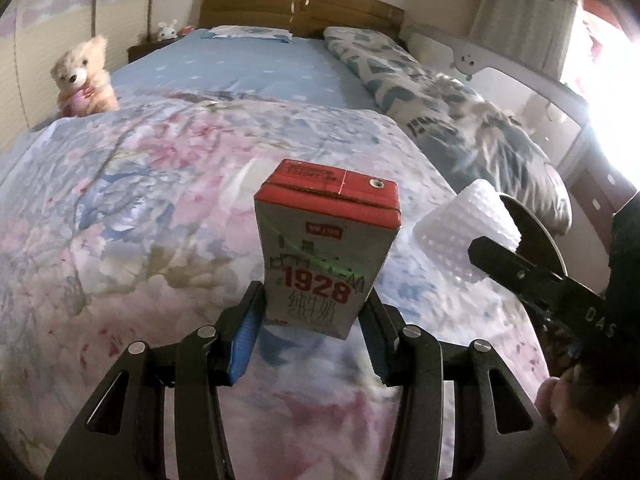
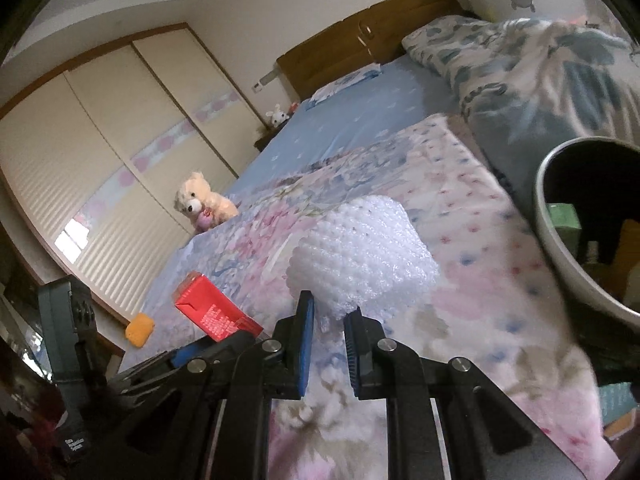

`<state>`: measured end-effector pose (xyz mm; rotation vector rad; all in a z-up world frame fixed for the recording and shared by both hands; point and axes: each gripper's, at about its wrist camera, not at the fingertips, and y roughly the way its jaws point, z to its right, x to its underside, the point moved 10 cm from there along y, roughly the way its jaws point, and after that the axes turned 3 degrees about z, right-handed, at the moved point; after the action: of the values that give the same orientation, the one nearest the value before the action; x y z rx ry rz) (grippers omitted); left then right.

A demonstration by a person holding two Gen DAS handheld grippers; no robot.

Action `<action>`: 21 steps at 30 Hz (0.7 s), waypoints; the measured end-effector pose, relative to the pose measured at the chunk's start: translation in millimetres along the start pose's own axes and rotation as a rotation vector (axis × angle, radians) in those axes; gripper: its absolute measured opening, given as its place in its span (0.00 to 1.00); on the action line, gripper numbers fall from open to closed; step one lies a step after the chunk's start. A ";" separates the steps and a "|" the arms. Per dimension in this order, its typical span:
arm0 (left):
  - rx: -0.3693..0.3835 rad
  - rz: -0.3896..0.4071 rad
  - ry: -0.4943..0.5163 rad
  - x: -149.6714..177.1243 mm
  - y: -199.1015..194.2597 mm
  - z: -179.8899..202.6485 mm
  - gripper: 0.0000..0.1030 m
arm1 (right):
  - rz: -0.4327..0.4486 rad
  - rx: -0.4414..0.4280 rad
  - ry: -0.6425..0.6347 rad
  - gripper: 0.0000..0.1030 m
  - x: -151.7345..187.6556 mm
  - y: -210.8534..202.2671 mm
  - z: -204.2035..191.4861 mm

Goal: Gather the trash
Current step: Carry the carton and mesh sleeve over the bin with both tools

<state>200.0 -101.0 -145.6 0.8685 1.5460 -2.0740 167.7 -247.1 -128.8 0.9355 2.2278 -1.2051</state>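
A milk carton point(image 1: 326, 248) with a red top and "1928" on its front stands upright over the floral quilt point(image 1: 160, 200), and my left gripper point(image 1: 316, 300) is shut on its lower sides. In the right wrist view the same carton point(image 2: 216, 312) shows red at the lower left, held by the left gripper point(image 2: 216, 340). A wad of white bubble wrap point(image 2: 360, 256) is pinched at its near edge by my right gripper point(image 2: 330, 306). From the left wrist view, that bubble wrap point(image 1: 468, 228) and the right gripper point(image 1: 504, 232) are just right of the carton.
A round grey bin point(image 2: 560, 248) with a dark inside and some green and orange items stands at the right bed edge. A teddy bear point(image 1: 84, 76) sits at the left side, a folded patterned quilt point(image 1: 460, 112) lies along the right. An orange object point(image 2: 139, 329) is below the bed's left edge.
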 end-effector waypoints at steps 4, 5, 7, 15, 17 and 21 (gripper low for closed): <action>0.002 0.002 0.035 3.0 -4.9 16.2 0.45 | 0.021 0.006 0.001 0.14 0.7 -15.5 4.7; 0.003 0.002 0.044 3.9 -6.4 20.5 0.45 | 0.024 0.008 0.001 0.14 1.8 -19.2 5.9; 0.007 0.004 0.062 5.5 -8.8 29.2 0.45 | 0.032 0.015 -0.001 0.14 4.5 -24.9 8.0; 0.018 -0.001 0.116 12.2 -13.9 51.7 0.45 | 0.048 0.023 0.012 0.14 12.3 -42.0 16.3; 0.019 0.000 0.129 13.8 -15.6 55.9 0.45 | 0.051 0.024 0.016 0.14 13.6 -45.7 18.7; 0.020 0.003 0.148 15.3 -18.0 62.7 0.45 | 0.060 0.026 0.028 0.14 14.4 -53.2 24.0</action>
<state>162.4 -154.7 -131.6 1.0520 1.5997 -2.0665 120.2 -283.3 -121.3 1.0278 2.1945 -1.2038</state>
